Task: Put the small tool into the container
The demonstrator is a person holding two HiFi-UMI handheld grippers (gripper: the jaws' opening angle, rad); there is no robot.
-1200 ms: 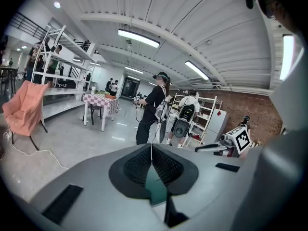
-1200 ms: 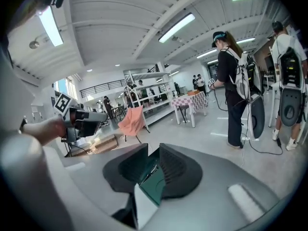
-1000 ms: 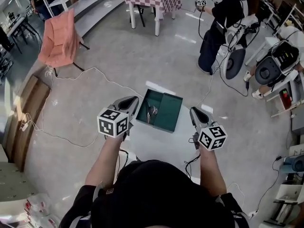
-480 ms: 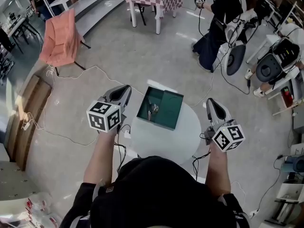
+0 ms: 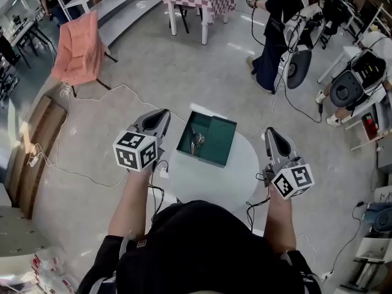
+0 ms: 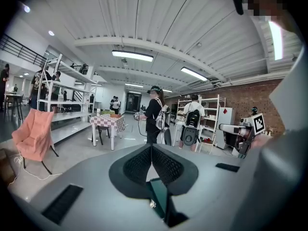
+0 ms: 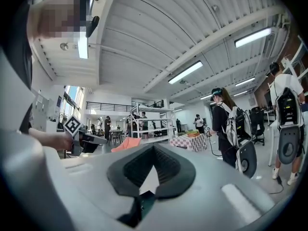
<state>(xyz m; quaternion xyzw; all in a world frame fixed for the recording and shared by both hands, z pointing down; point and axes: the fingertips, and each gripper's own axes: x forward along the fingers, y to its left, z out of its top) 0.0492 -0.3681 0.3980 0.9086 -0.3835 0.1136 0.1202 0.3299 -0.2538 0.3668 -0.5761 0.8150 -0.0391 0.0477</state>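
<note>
Both grippers have withdrawn outward from the green container (image 5: 222, 144). The left gripper (image 5: 163, 113) and right gripper (image 5: 270, 131) are closed and empty. The small tool (image 5: 197, 139) lies inside. Advice: retreat steadily, without nudging the white table (image 5: 208, 181).

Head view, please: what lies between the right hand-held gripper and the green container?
Only bare white table beside the green container, as the head view shows.

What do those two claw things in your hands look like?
The left claw and right claw are grey and pointed, with black ridged pads inside. Each carries a white cube printed with black square markers, and a black cable hangs from it. The person wears a black top with short sleeves.
</note>
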